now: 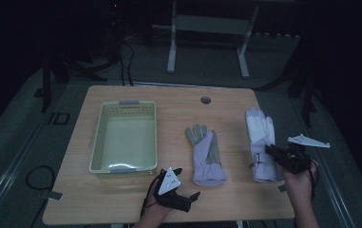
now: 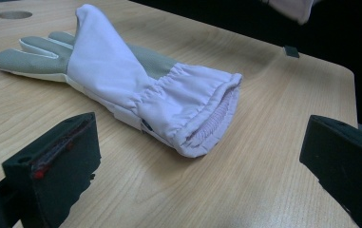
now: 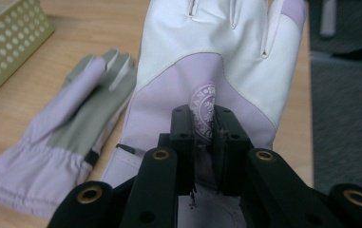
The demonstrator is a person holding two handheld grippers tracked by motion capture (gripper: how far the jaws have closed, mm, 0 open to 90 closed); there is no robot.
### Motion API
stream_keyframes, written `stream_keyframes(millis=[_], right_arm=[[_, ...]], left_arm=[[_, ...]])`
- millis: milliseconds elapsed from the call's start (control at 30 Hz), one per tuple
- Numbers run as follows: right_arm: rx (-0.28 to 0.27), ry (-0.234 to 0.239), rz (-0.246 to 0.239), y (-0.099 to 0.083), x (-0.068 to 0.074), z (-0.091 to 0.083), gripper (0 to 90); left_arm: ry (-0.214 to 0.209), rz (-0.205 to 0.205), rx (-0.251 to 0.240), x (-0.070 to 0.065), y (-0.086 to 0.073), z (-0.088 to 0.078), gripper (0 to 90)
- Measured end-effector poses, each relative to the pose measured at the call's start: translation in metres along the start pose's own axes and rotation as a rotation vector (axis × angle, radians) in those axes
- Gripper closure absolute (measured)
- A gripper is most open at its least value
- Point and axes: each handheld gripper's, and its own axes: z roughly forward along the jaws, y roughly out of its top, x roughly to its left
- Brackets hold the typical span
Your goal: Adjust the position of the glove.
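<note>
A white and lilac glove [image 1: 259,135] lies at the table's right side, fingers pointing away. My right gripper [image 1: 270,150] is shut on it, the jaws [image 3: 203,124] pinching a fold of the lilac back [image 3: 216,52] at the round printed emblem. A second glove [image 1: 206,154], lilac with grey fingers, lies flat at the table's middle. Its gathered cuff [image 2: 202,118] faces my left gripper [image 1: 187,182], which stands open a short way in front of it. Nothing is between the left jaws [image 2: 200,142].
A pale green perforated basket [image 1: 124,103] stands empty on the table's left half. A round cable hole [image 1: 205,100] sits near the far edge. The right glove lies close to the table's right edge, with grey floor beyond.
</note>
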Motion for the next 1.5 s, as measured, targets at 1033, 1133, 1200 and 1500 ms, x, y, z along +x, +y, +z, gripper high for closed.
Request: stream_keyframes(millis=[1033, 1133, 1200, 1500], right_arm=[[0.059, 0.065, 0.03, 0.015, 0.128, 0.061, 80.6], [0.084, 0.084, 0.073, 0.007, 0.134, 0.075, 80.5], [0.095, 0.088, 0.085, 0.004, 0.137, 0.082, 80.4], [0.143, 0.067, 0.075, -0.006, 0.152, 0.109, 78.6]], left_arm=[[0.002, 0.013, -0.003, -0.001, 0.0, 0.0, 0.0], [0.001, 0.014, -0.001, -0.001, 0.0, -0.001, 0.0], [0.001, 0.014, -0.002, -0.001, 0.0, 0.0, 0.0], [-0.002, 0.014, -0.002, -0.001, 0.0, 0.0, 0.0]])
